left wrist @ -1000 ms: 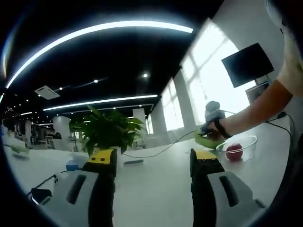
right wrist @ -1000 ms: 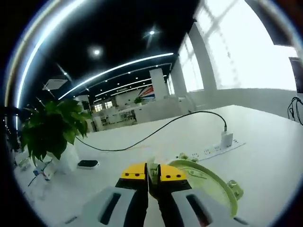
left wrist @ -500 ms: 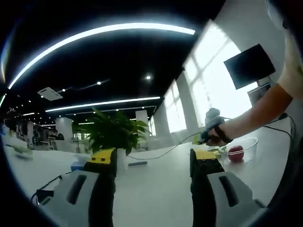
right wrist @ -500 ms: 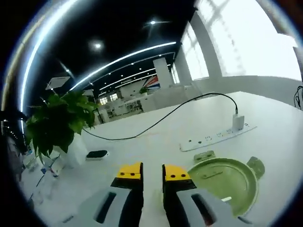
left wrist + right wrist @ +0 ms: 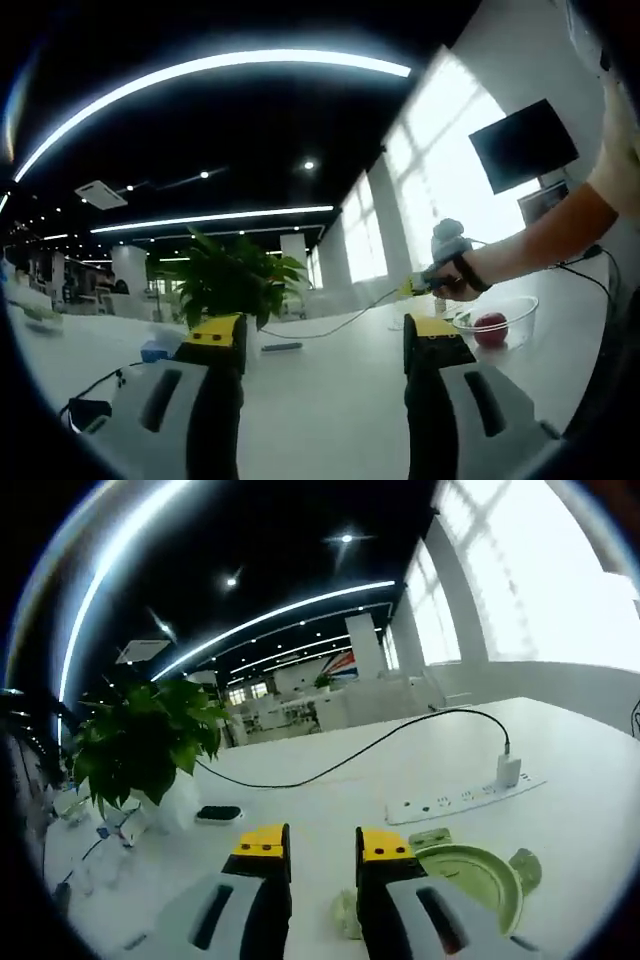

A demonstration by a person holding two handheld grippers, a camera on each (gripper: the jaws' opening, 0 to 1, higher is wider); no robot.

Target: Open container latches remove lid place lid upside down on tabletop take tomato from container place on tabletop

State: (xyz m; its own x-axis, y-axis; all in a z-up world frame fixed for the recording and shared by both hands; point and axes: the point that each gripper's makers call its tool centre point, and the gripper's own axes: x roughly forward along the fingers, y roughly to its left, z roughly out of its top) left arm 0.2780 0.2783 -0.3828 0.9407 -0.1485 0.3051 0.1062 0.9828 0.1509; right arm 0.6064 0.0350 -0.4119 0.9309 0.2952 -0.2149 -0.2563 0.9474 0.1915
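Note:
The green lid (image 5: 470,876) lies flat on the white tabletop (image 5: 330,800), inner side up, just right of my right gripper (image 5: 323,845). That gripper is open, holds nothing, and hovers a little above and beside the lid. In the left gripper view the clear container (image 5: 497,322) stands on the table at the right with the red tomato (image 5: 490,321) inside. A hand holds the right gripper (image 5: 440,270) above the table, just left of the container. My left gripper (image 5: 322,335) is open and holds nothing, well away from the container.
A potted plant (image 5: 145,752) stands at the left, with a small black object (image 5: 218,813) beside it. A white power strip (image 5: 455,800) with a plugged charger (image 5: 510,770) and a black cable (image 5: 350,755) lies behind the lid. A dark monitor (image 5: 522,145) hangs on the wall.
My right gripper was shut on the lid's edge; it has opened, let the lid go onto the table and drawn back upward. The left gripper has barely moved.

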